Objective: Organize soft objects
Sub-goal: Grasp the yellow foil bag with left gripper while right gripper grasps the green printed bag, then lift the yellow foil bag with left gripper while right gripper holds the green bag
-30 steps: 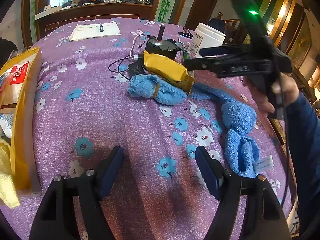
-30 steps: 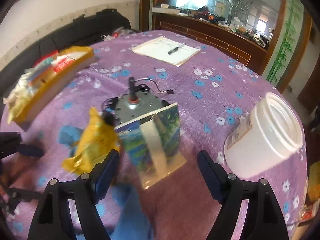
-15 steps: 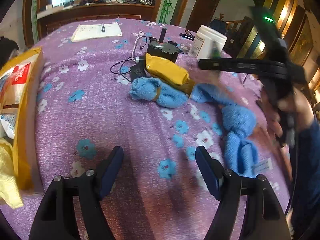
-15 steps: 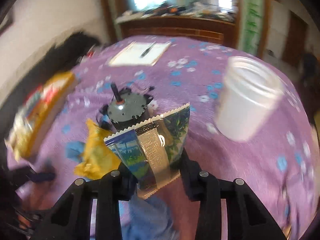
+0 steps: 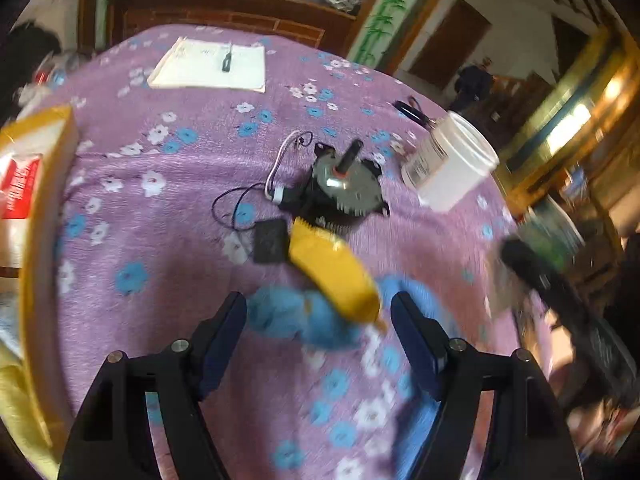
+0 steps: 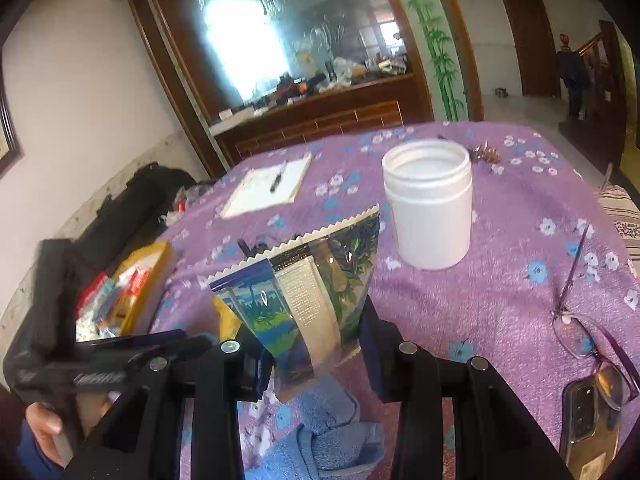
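My right gripper is shut on a shiny green and blue snack bag and holds it upright above the purple flowered tablecloth. Below it lies a blue towel. In the left wrist view, my left gripper stands open just above the rolled blue towel. A yellow packet rests across the towel, and nothing is pinched between the left fingers. The right gripper shows there as a dark blur at the right. A hand holds the left gripper at the lower left of the right wrist view.
A grey motor with wires, a white open jar and a notepad with a pen sit further back. A yellow box of packets stands at the left edge. Glasses and a phone lie at the right.
The right gripper closed on the snack bag, lifted it and rolled upright. The left gripper moved forward, from bare cloth to over the blue towel and yellow packet.
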`<state>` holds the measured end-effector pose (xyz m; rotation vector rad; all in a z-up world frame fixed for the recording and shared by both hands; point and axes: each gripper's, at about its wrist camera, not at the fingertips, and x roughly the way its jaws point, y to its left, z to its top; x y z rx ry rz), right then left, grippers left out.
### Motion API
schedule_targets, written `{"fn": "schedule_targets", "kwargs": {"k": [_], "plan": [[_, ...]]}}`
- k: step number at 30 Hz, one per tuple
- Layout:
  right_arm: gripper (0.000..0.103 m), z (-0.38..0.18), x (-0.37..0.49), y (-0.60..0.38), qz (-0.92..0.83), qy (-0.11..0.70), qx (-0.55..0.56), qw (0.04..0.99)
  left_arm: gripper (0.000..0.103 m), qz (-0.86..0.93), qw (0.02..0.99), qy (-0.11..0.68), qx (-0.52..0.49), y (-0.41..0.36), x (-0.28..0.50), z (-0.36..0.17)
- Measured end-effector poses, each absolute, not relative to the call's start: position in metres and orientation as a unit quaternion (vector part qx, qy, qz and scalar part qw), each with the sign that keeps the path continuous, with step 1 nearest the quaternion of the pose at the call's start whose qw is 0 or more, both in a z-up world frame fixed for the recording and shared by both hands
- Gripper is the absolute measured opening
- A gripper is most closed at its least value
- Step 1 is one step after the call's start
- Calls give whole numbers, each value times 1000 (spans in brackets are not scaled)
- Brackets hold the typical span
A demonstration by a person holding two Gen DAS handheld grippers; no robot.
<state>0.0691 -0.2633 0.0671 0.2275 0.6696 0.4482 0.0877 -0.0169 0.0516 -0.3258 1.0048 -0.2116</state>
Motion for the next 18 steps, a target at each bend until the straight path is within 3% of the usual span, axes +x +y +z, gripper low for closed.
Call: {"fn": "schedule_targets", "kwargs": {"k": [5, 7, 9, 18], "plan": [[41, 73, 68, -271, 215, 315, 126, 916, 73, -63, 842, 508, -169, -30, 120, 37], [41, 72, 68, -272, 217, 318, 127, 914, 66, -51, 847, 504, -158, -37, 122, 36], [41, 72, 67, -272, 214, 319, 128, 914, 49, -33, 858, 495, -136, -46, 120, 36], [41, 65, 66, -254, 231, 331, 98, 910, 40, -63, 888, 436, -130, -41, 92, 47]]}}
